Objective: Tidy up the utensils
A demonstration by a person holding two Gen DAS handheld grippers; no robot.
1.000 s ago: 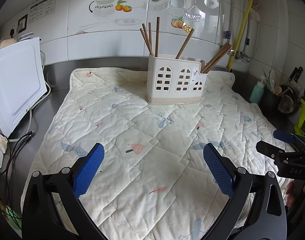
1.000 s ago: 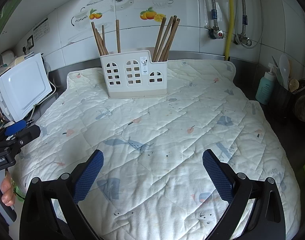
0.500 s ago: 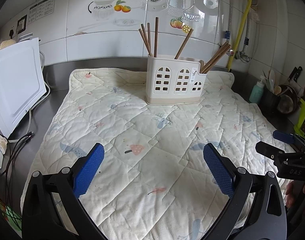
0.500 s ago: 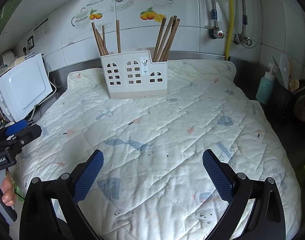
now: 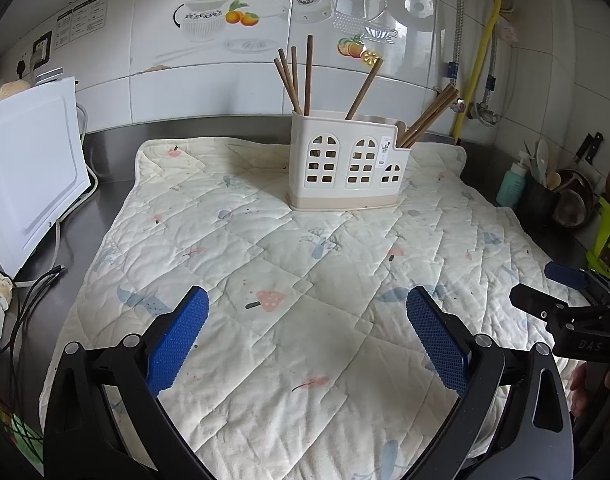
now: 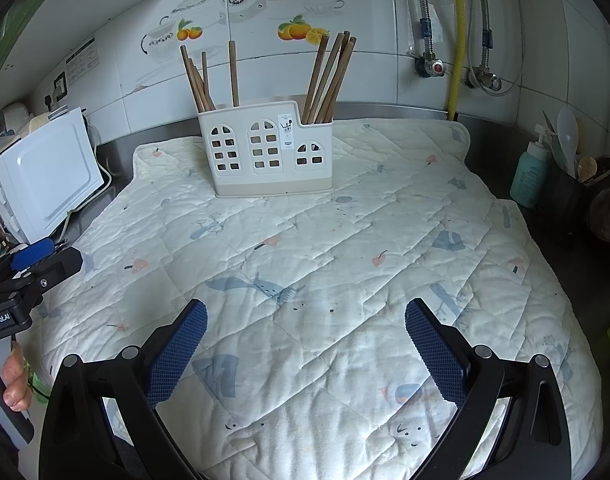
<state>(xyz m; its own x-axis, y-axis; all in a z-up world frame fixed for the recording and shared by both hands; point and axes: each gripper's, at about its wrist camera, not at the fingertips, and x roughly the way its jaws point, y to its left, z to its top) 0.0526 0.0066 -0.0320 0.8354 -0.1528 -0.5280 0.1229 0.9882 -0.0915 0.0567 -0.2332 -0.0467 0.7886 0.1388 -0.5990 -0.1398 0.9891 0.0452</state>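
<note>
A cream utensil holder [image 5: 347, 164] with arched cut-outs stands at the far end of a quilted mat [image 5: 289, 280], wooden chopsticks [image 6: 329, 76] leaning from its compartments. The left gripper [image 5: 307, 322] and right gripper [image 6: 305, 326] hover above the mat's near half, well apart from the holder, jaws spread wide and empty. A white appliance [image 5: 27, 168] stands at left.
</note>
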